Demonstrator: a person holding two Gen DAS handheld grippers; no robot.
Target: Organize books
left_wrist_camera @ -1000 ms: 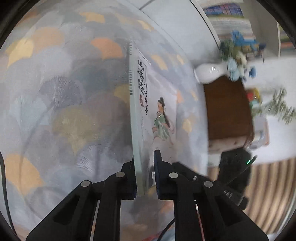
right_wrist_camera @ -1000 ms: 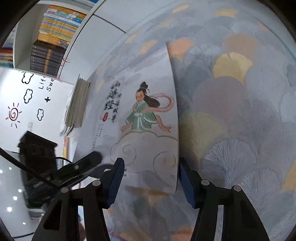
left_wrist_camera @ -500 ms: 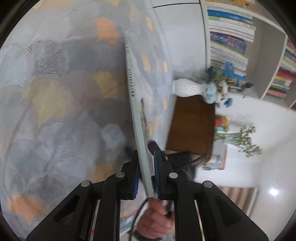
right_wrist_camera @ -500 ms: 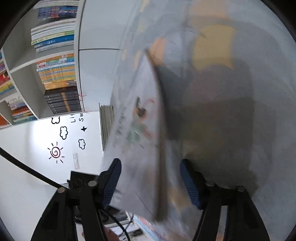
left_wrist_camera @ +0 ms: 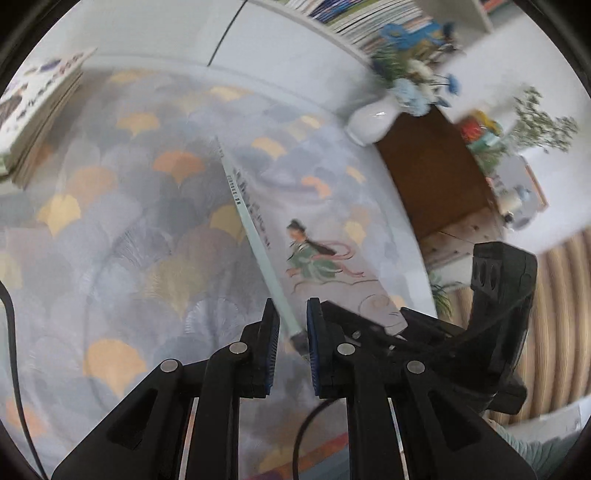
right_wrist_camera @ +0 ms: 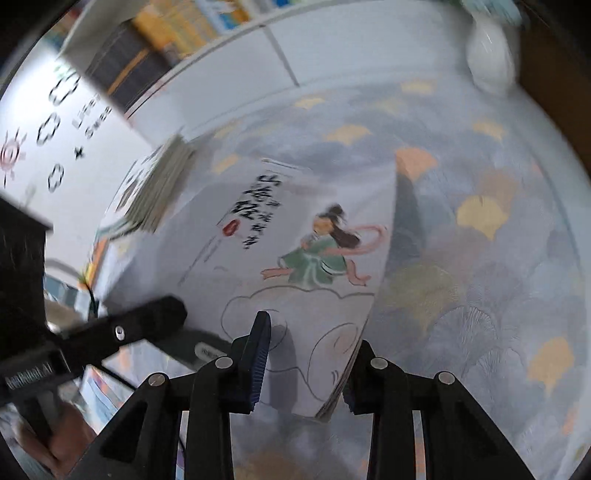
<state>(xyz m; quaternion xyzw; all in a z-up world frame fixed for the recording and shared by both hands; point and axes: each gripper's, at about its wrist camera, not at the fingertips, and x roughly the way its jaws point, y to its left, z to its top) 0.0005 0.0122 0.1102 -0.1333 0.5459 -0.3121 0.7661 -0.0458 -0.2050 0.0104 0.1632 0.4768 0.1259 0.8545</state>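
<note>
A thin white book [left_wrist_camera: 317, 258] with a green-robed figure on its cover is held tilted above the patterned tablecloth [left_wrist_camera: 129, 229]. My left gripper [left_wrist_camera: 291, 328] straddles the book's pale spine with a small gap on each side, so its jaws stand slightly open. My right gripper [right_wrist_camera: 306, 354] has wide-open jaws around the book's [right_wrist_camera: 295, 258] lower corner; the right finger [right_wrist_camera: 358, 365] touches its page edge. A stack of books [left_wrist_camera: 37, 110] lies at the far left of the table, and also shows in the right wrist view [right_wrist_camera: 159, 184].
A white vase with blue flowers [left_wrist_camera: 376, 122] stands at the table's far right edge beside a brown cabinet [left_wrist_camera: 436, 173]. Bookshelves [right_wrist_camera: 177, 33] line the back wall. The other gripper's black body [right_wrist_camera: 92, 339] shows at left in the right wrist view.
The book has swung from nearly edge-on to tilted with its cover showing. The left jaws have loosened around the spine. Both cameras turned, bringing the stack of books into view.
</note>
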